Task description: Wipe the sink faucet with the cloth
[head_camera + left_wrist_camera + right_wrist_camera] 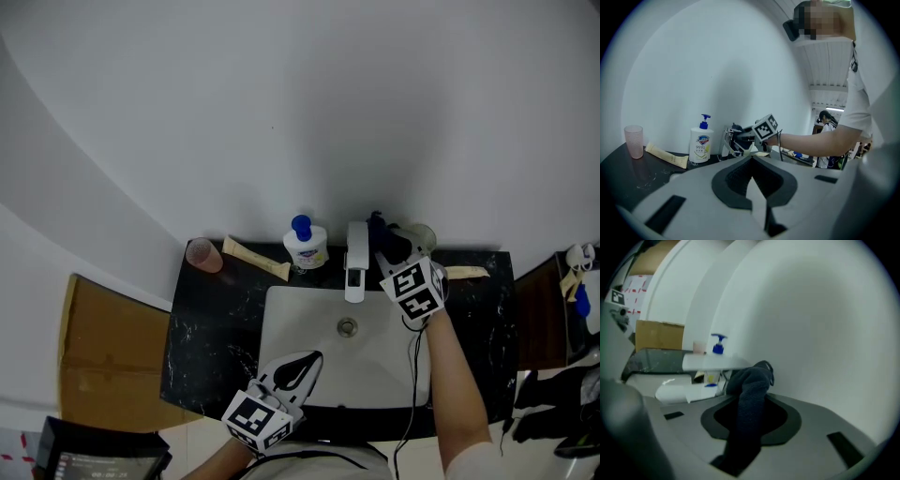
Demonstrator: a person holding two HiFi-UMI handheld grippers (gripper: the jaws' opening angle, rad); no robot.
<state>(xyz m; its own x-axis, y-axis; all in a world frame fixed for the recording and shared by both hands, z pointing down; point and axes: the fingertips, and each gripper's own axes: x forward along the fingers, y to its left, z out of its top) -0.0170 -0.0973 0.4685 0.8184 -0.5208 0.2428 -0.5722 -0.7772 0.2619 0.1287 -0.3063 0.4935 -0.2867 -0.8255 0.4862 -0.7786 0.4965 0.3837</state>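
A white faucet stands at the back of the white basin. My right gripper is right beside the faucet's right side, shut on a dark blue cloth. In the right gripper view the cloth hangs out between the jaws, and the faucet shows blurred just to its left. Whether the cloth touches the faucet I cannot tell. My left gripper hovers over the basin's front edge, shut with nothing in it. From the left gripper view the faucet and the cloth sit side by side.
On the black countertop stand a soap pump bottle, a pink cup and a cream tube left of the faucet. Another tube lies to the right. A cardboard box sits left of the counter.
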